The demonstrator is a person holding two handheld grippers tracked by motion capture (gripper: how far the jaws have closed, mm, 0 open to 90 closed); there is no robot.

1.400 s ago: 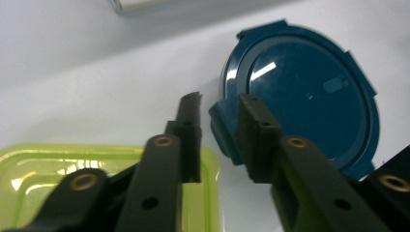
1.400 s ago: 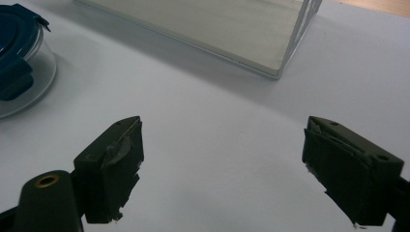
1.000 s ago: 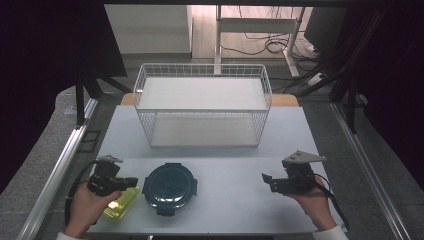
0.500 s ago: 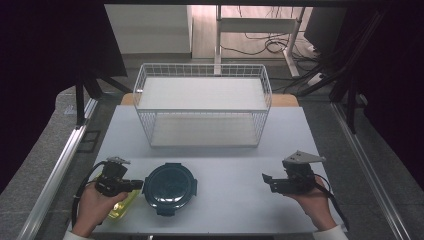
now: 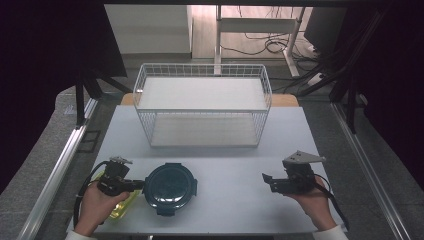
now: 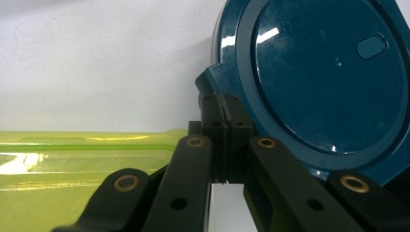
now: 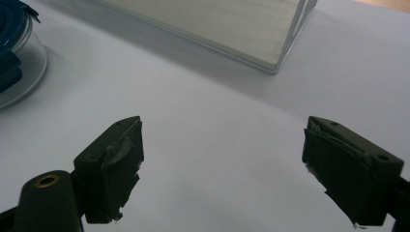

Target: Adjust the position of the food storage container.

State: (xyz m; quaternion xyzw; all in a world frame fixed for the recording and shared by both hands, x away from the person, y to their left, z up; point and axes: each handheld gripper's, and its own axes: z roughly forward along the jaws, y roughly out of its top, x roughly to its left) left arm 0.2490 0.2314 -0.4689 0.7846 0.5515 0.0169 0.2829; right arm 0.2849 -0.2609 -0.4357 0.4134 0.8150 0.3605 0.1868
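Far left, near edge of the white table [image 5: 230, 150]: a translucent yellow-green plastic container [image 5: 120, 206] lies flat, partly covered by the person's left hand [image 5: 95, 206]. In the left gripper view this container [image 6: 72, 169] occupies the lower left, just beside the jaws.

The left gripper [image 5: 131, 186] points right, level with the table. Its jaws are fully closed, pad against pad, with nothing between them. In the left gripper view the closed fingertips [image 6: 225, 140] meet the near-left rim of the round dark-teal plastic lidded container [image 6: 329, 82], directly below one of its projecting latch tabs. Whether the tips press on the rim or merely stand against it cannot be determined.

Centre-left: the round dark-teal container [image 5: 170, 186] sits on the table, just right of the left gripper tips and well apart from the right gripper. Its lid is in place. The right gripper view shows a clear lower body under the teal lid [image 7: 14, 53] at the upper left.

Centre, far side: a white wire basket [image 5: 202, 107] with a pale floor panel stands upright, well apart from both grippers.

Right, near edge: the right gripper [image 5: 270, 181], held in the right hand [image 5: 312, 200], points left. Its jaws stand wide open over bare table, holding nothing; each pad [image 7: 118, 169] is clear of any object.
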